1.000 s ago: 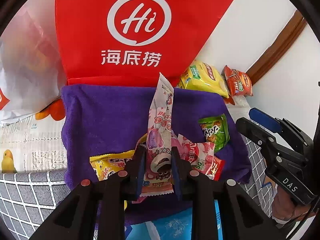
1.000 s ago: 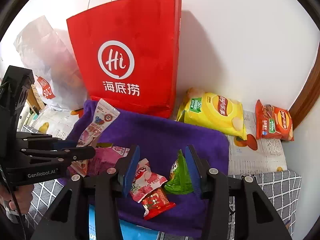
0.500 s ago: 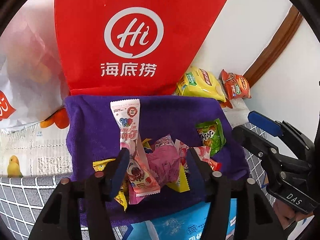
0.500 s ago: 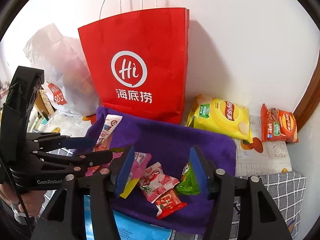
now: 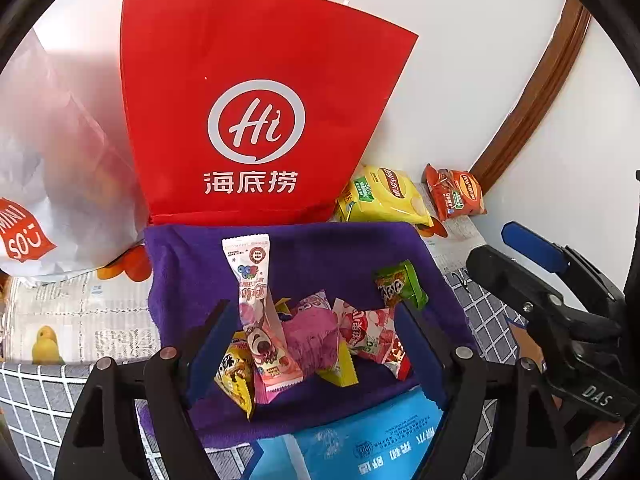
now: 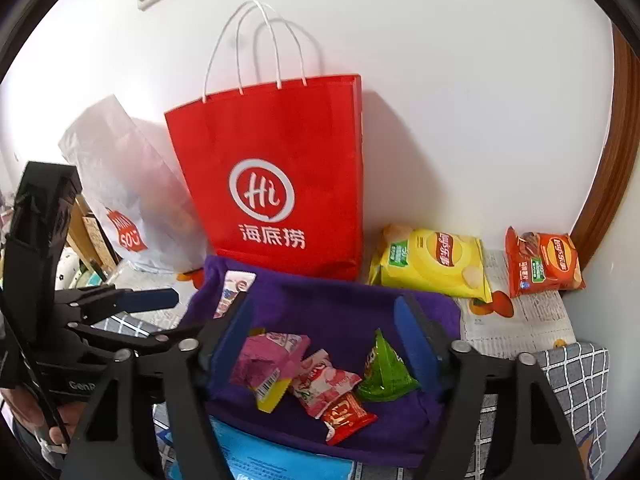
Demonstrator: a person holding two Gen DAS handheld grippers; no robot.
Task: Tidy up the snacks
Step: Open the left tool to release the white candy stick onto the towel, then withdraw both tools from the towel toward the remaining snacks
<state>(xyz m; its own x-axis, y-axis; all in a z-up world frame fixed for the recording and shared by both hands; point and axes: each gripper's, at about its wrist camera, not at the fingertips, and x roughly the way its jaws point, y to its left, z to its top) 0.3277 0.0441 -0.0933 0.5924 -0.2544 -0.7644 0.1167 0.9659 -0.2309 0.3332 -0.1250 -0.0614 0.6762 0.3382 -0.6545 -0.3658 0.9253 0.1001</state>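
Red bag [image 5: 256, 128] "Hi" | yellow Lay's [image 6: 432, 266] | both grippers' fingers opening, gripping nothing

Both tongs tilt downward with jaws opening and nothing pressed between their blue pads: the left tongs [image 5: 312, 344] fill the view from 7 to 5 o'clock, the right tongs [image 6: 324, 340] likewise, and a hand [image 6: 28, 408] grips the left handle at 8 o'clock
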